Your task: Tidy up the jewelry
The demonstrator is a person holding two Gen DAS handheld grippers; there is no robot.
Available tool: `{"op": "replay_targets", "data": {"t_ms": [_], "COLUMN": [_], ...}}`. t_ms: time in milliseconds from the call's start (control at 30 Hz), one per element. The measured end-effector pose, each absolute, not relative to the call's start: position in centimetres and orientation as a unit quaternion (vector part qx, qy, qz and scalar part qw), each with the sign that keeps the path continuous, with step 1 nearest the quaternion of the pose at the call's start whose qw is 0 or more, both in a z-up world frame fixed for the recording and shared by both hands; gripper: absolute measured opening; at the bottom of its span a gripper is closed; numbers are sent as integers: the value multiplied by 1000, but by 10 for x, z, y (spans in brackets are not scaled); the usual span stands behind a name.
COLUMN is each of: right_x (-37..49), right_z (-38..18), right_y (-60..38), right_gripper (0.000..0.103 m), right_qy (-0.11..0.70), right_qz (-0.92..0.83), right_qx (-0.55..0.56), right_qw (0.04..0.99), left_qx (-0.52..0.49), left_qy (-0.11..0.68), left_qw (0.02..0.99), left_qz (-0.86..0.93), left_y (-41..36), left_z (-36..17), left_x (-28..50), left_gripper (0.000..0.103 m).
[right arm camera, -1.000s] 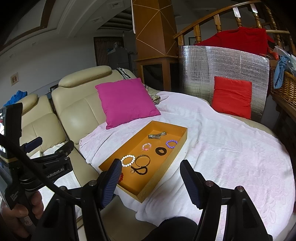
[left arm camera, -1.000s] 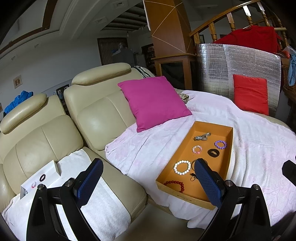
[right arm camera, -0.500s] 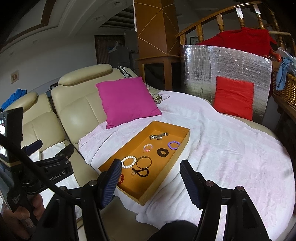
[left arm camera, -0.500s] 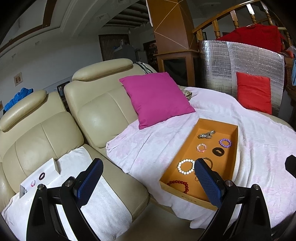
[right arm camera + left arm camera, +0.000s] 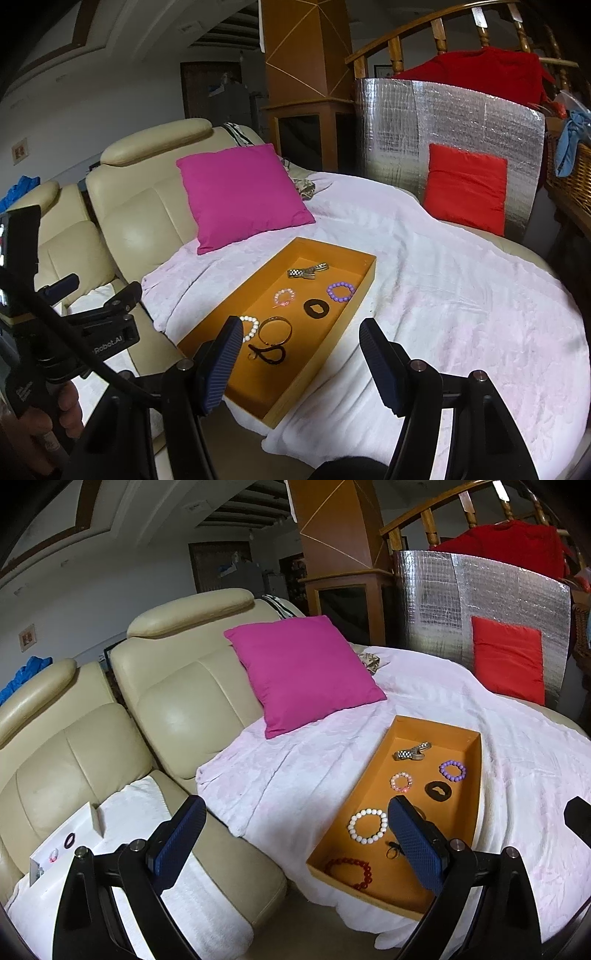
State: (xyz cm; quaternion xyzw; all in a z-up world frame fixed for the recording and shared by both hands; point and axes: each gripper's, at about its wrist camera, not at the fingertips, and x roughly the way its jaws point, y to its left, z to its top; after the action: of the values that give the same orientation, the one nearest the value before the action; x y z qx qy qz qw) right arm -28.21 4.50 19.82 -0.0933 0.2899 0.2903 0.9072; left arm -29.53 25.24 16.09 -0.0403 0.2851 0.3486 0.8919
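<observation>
L gripper (image 5: 295,834) finger hides bangle (image 5: 275,328) in orange tray (image 5: 476,775).

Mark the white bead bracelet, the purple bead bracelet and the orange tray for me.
white bead bracelet (image 5: 367,826): left wrist view, a bead on its near arc.
purple bead bracelet (image 5: 340,290): right wrist view, its beads.
orange tray (image 5: 334,249): right wrist view, far rim.

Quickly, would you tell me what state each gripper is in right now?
Left gripper: open, holding nothing.
Right gripper: open, holding nothing, above the orange tray.
</observation>
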Motion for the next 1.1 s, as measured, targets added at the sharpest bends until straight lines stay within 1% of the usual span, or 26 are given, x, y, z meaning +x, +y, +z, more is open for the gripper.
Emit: {"op": "replay_targets", "data": {"t_ms": [533,1100], "right_x": [-253,-240], "right_z": [185,176], "right_y": [56,84], "right_gripper": [69,69], "right_qy": [293,295], "right_qz": [268,296], "right_qx": [-104,-107], "right_qw": [912,902], "left_qx": [-43,-47], "left_qy": [295,299], "left_qw": [902,889], "left_qz": [313,344], "left_y": [263,290], "left_z": [149,151], "left_x": [-254,-258], "left_gripper": [99,99]}}
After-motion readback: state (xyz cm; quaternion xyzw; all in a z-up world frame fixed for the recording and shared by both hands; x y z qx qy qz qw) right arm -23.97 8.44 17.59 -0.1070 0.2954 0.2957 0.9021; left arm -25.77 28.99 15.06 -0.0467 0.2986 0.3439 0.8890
